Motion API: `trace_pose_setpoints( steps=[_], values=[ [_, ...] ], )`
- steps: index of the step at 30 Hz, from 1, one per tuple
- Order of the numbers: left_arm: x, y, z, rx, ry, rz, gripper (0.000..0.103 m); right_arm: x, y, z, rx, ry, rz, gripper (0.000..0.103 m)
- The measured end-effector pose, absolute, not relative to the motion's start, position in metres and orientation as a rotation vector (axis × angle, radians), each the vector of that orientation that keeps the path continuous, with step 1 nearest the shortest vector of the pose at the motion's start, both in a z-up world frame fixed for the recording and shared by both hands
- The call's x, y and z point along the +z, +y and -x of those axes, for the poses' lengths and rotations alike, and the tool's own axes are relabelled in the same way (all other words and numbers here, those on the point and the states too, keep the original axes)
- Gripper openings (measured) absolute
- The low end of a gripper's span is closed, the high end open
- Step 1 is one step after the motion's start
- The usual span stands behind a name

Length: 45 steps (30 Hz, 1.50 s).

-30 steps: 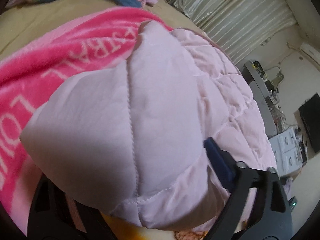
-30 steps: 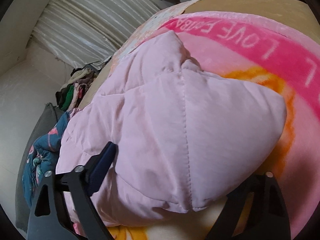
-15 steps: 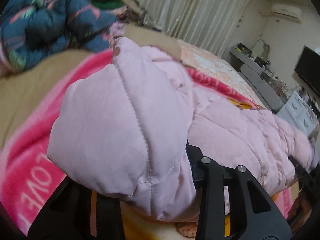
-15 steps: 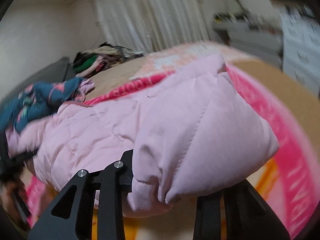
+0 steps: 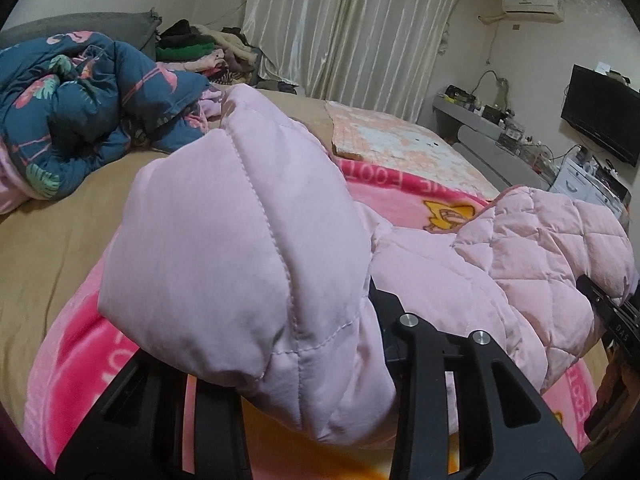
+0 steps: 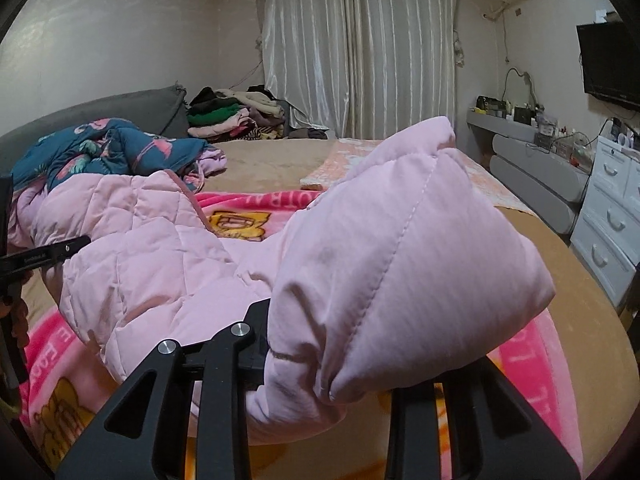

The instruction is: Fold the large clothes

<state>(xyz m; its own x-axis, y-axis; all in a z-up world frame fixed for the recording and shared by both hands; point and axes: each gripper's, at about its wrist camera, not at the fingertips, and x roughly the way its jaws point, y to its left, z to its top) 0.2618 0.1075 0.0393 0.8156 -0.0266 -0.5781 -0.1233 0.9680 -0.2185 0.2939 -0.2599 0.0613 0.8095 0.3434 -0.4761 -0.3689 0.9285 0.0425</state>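
Observation:
A pale pink quilted jacket (image 5: 240,240) lies across a pink printed blanket (image 5: 400,188) on the bed. My left gripper (image 5: 280,360) is shut on one puffy corner of it, held up off the blanket; the cloth hides the fingertips. My right gripper (image 6: 344,360) is shut on the other corner of the jacket (image 6: 400,260), also raised. The jacket's quilted body sags between the two grips. The right gripper (image 5: 612,320) shows at the right edge of the left wrist view. In the right wrist view the left gripper (image 6: 40,258) shows at the left edge.
A crumpled blue floral duvet (image 5: 80,112) lies at the bed's far left, with a pile of clothes (image 5: 192,48) behind it. A white dresser (image 6: 608,216) and a grey shelf (image 6: 532,160) stand to the right of the bed. Tan sheet (image 5: 60,220) shows around the blanket.
Both grippers went from open around the jacket's corners to shut on them. Both then rose and rolled level, lifting the corners off the blanket.

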Motion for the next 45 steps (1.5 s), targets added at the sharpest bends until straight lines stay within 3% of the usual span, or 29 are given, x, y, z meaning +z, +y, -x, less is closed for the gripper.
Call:
trace_pose_setpoints(
  steps=[45],
  values=[
    [0.01,0.123,-0.144,0.026,0.655,0.189,0.03,0.037,-0.279,-0.164,0.353,0.514,0.047,0.028]
  ],
)
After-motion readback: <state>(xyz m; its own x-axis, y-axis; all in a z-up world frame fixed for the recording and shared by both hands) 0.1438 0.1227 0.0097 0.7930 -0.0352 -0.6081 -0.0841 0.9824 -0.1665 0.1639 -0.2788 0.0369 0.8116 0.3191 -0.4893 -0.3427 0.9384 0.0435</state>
